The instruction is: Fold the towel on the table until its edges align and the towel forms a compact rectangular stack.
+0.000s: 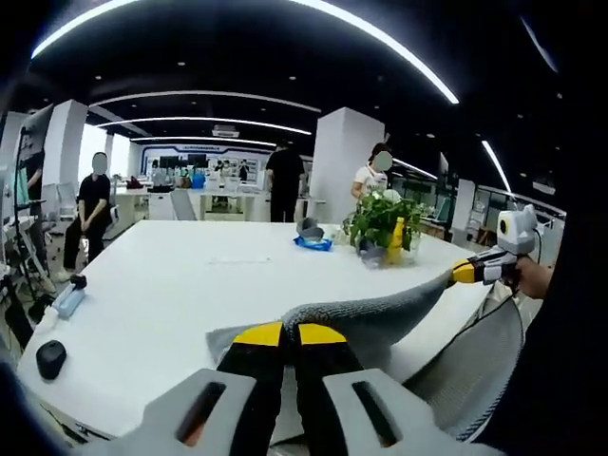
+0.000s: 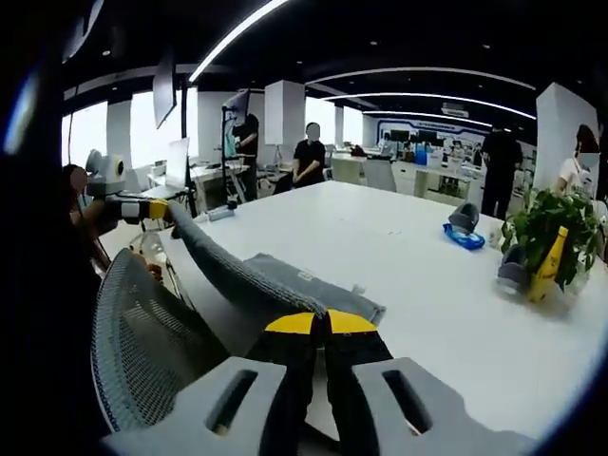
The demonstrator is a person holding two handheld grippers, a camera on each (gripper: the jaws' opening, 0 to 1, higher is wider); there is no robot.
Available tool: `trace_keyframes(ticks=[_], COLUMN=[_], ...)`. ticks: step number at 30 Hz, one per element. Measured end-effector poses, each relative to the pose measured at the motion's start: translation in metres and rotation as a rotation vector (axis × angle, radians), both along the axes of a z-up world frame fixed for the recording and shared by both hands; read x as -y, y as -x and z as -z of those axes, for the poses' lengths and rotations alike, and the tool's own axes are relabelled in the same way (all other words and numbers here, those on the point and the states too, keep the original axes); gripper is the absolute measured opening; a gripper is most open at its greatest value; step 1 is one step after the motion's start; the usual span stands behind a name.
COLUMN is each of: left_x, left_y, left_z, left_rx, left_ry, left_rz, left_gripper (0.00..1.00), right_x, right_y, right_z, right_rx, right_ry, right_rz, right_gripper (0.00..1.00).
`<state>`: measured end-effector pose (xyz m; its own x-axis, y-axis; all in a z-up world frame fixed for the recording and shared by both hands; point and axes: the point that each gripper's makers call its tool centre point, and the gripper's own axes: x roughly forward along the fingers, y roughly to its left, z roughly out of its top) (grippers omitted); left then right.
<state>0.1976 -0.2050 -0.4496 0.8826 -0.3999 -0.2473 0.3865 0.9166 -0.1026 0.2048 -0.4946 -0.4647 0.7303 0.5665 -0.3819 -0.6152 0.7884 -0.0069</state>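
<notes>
- Grey terry-cloth towel (image 1: 380,313) is held up at two corners, stretched as a sagging band between the two grippers above the near edge of the white rectangular table (image 1: 180,285); the lower part of the cloth still lies on the tabletop.
- Left gripper (image 1: 290,334), with yellow-tipped black jaws, has its jaws closed together on one corner of the towel in the left gripper view.
- Right gripper (image 1: 465,272) enters the left gripper view from the right, its yellow tip clamped on the far corner of the towel.
- In the right gripper view, the right gripper (image 2: 320,323) has its jaws pressed together on the towel (image 2: 256,280), and the left gripper (image 2: 157,209) appears at the left, pinching the opposite corner.
- A grey mesh office chair back (image 2: 142,351) stands just beside the table edge, below the stretched cloth.
- A green potted plant (image 1: 380,220) with a yellow bottle (image 1: 396,239) against it stands on the far part of the table, well apart from the towel; a blue-and-grey object (image 1: 312,237) lies near it.
- A black computer mouse (image 1: 50,358) rests near the left corner of the table.
- Several persons stand or sit in the office background.
</notes>
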Motion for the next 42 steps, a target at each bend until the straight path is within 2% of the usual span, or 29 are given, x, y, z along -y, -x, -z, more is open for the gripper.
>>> trace_keyframes(ticks=[5, 12, 15, 20, 26, 33, 42], left_x=[0.003, 0.001, 0.004, 0.003, -0.001, 0.000, -0.007], left_y=[0.004, 0.010, 0.010, 0.007, 0.000, -0.003, -0.022], left_z=[0.000, -0.005, -0.003, -0.007, -0.005, -0.004, 0.012], left_rx=[-0.006, -0.001, 0.013, 0.023, 0.018, 0.013, -0.058], left_ry=[0.015, 0.019, -0.050, -0.020, -0.068, -0.065, -0.113], left_rz=[0.007, 0.007, 0.047, 0.034, 0.058, 0.046, 0.051], left_gripper=[0.03, 0.03, 0.03, 0.03, 0.03, 0.03, 0.03], right_x=[0.002, 0.003, 0.004, 0.002, 0.000, -0.002, -0.008], right_y=[0.003, 0.014, 0.015, 0.013, 0.002, -0.014, -0.036], right_z=[0.008, 0.000, 0.002, 0.001, 0.001, 0.005, 0.016], right_rx=[-0.017, -0.007, -0.020, -0.016, -0.013, -0.008, -0.042], right_ry=[-0.011, -0.019, -0.015, -0.013, -0.005, -0.003, 0.028], right_rz=[0.031, 0.015, 0.013, 0.015, 0.010, 0.015, -0.008], right_gripper=[0.00, 0.00, 0.00, 0.00, 0.00, 0.00, 0.00])
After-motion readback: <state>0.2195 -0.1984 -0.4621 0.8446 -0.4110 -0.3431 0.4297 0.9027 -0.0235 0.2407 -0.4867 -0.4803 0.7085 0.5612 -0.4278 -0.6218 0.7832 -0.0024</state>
